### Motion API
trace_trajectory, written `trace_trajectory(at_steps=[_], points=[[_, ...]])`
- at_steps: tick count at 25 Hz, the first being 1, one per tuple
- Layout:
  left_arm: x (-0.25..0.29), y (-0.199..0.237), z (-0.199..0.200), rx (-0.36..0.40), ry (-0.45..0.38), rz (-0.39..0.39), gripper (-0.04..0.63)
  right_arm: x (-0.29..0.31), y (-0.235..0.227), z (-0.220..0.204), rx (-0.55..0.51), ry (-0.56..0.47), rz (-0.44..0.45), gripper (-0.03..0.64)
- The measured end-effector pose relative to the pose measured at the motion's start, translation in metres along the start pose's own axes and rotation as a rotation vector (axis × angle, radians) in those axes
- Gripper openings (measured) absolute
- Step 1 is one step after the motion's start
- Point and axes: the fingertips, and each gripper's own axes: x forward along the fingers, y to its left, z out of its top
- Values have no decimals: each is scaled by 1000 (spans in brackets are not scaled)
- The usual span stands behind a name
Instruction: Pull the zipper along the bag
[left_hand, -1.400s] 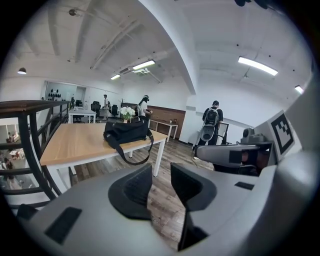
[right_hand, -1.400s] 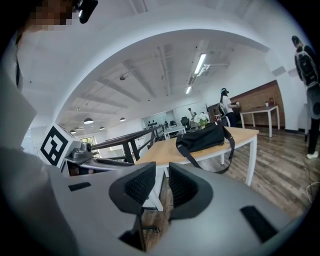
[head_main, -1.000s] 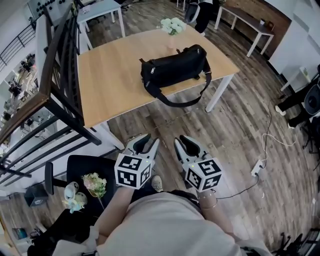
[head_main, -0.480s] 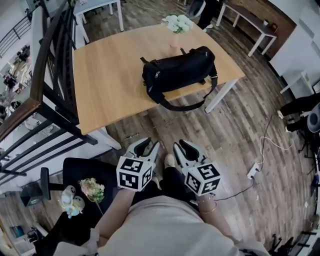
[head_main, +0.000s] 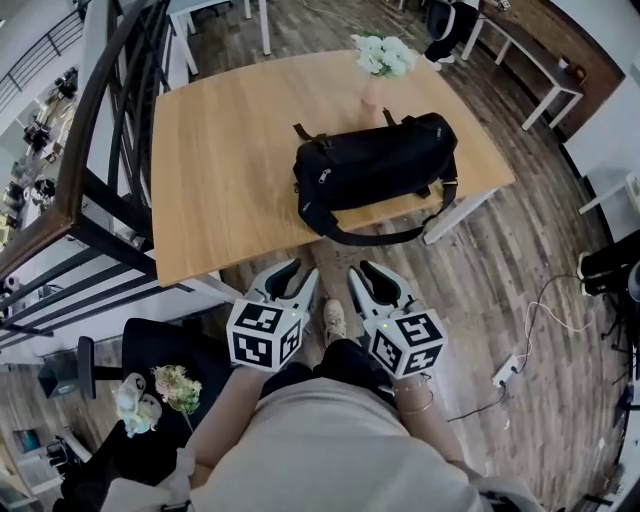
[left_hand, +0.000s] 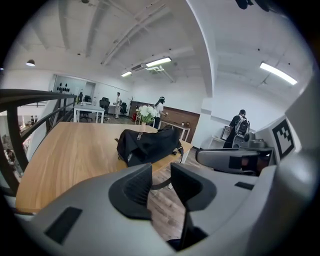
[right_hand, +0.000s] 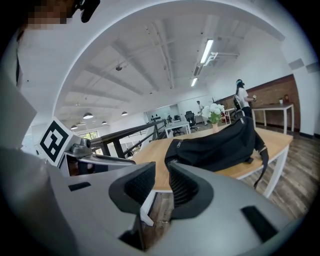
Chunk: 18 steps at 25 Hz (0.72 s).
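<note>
At the desk's (head_main: 220, 170) near right corner: a black bag (head_main: 375, 170).
Left gripper (head_main: 300, 273) and right gripper (head_main: 362, 271) hang short of the desk, jaws apart, empty.

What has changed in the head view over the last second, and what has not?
The person has walked toward the table, bringing the left hand-held gripper and the right hand-held gripper close to its near edge. Nothing was taken hold of or let go: both stay open and empty. The black bag lies untouched on the table, its strap over the edge.
</note>
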Motion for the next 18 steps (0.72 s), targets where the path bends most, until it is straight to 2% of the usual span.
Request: trace_trajectory(at_steps=[6,11,18], points=[[52,17,37,-1,-32,58,124,50,-41,47,-33,-33,76,78],[87,37,60,-20,-54,127,124,84,-66,69,-64,-24,153,78],[118,58,66,-66,-39,217,124,115,-94,83,-67,1,228,78]])
